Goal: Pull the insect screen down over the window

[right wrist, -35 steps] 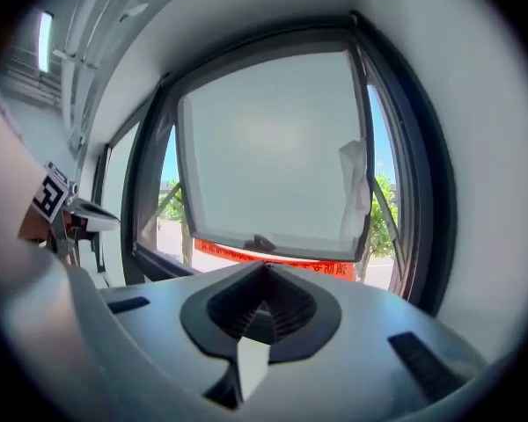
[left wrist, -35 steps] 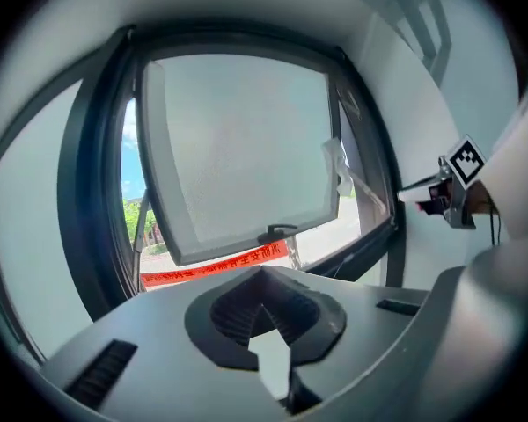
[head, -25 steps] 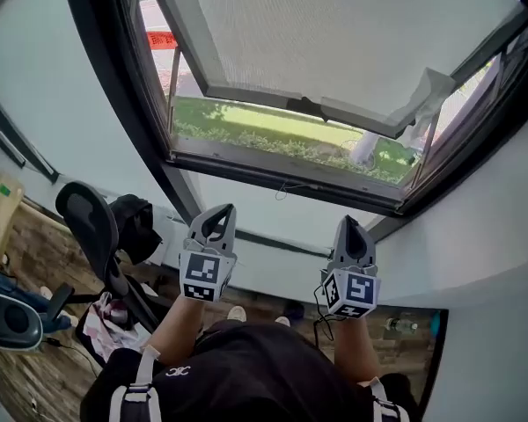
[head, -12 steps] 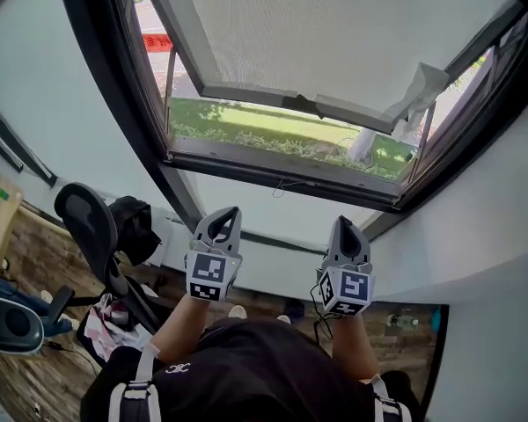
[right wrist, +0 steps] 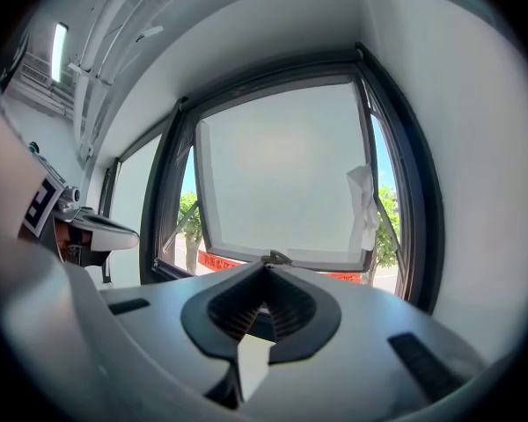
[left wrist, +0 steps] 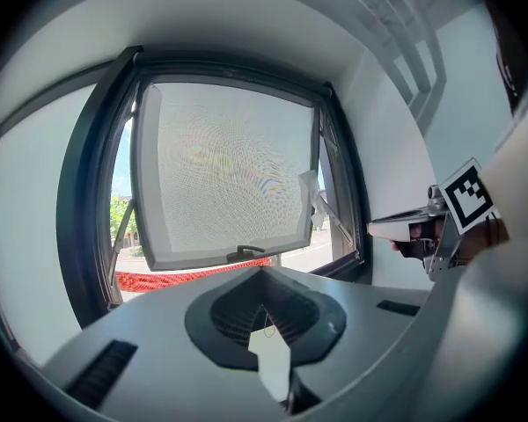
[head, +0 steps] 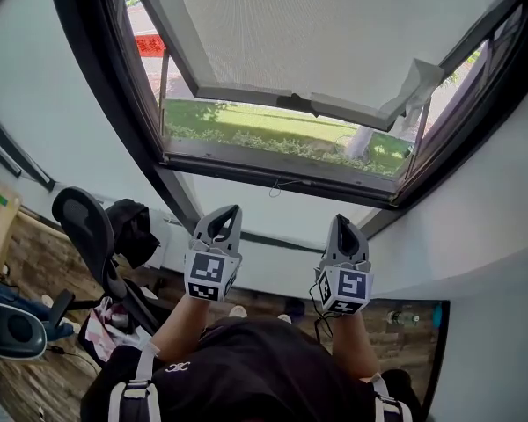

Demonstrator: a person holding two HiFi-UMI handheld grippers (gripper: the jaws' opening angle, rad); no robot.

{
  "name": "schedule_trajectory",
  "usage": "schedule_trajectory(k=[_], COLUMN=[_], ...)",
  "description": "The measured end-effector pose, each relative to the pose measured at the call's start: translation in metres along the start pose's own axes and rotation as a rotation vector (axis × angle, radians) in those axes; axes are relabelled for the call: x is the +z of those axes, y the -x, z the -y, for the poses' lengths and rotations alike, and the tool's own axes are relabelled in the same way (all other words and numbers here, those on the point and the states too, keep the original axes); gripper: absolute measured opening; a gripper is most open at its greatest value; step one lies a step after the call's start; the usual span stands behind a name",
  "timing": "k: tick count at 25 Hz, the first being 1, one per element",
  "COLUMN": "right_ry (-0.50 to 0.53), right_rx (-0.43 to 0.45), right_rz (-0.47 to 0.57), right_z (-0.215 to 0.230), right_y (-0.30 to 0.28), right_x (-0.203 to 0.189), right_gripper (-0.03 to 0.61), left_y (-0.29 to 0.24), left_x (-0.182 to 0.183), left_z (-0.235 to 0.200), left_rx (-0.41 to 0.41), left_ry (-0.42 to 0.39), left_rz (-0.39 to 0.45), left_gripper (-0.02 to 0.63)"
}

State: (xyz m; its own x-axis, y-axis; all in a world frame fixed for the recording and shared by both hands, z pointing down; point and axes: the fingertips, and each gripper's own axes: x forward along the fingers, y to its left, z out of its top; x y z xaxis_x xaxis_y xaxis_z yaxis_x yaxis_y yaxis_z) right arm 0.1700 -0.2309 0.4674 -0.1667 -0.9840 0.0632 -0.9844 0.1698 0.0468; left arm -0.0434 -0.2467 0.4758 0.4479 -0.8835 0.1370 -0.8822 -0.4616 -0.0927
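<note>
The window (head: 273, 167) has a dark frame, and its sash (head: 282, 33) is tilted open outward. The sash holds a pale, mesh-like panel with a black handle (head: 297, 102) on its lower edge. A thin cord loop (head: 278, 184) hangs at the lower frame. My left gripper (head: 226, 211) and right gripper (head: 341, 221) are side by side below the sill, pointing at the window and well short of it. Both are shut with nothing between the jaws. In the left gripper view, the handle (left wrist: 245, 253) is just above the closed tips (left wrist: 262, 271). The right gripper view shows the same past its tips (right wrist: 266, 267).
A crumpled white sheet (head: 415, 84) hangs at the sash's right edge. A black office chair (head: 90, 229) with a dark bag (head: 134, 225) stands at the lower left on a wooden floor. White wall (head: 273, 222) fills the space under the sill.
The head view has shifted a little, so the window sits slightly higher and further left. Both grippers stay shut in about the same place.
</note>
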Motion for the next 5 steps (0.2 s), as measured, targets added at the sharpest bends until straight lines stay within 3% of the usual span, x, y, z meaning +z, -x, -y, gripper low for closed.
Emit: schedule_trajectory(k=[5], right_ry=[0.0], right_rx=[0.002], right_rz=[-0.005], right_z=[0.0025], right_y=[-0.0028], right_x=[-0.0019], right_gripper=[0.003], left_y=[-0.0044], left_x=[0.002], left_z=[0.0042], left_rx=[-0.01], left_ry=[-0.002], left_rz=[0.007], left_gripper=[0.003])
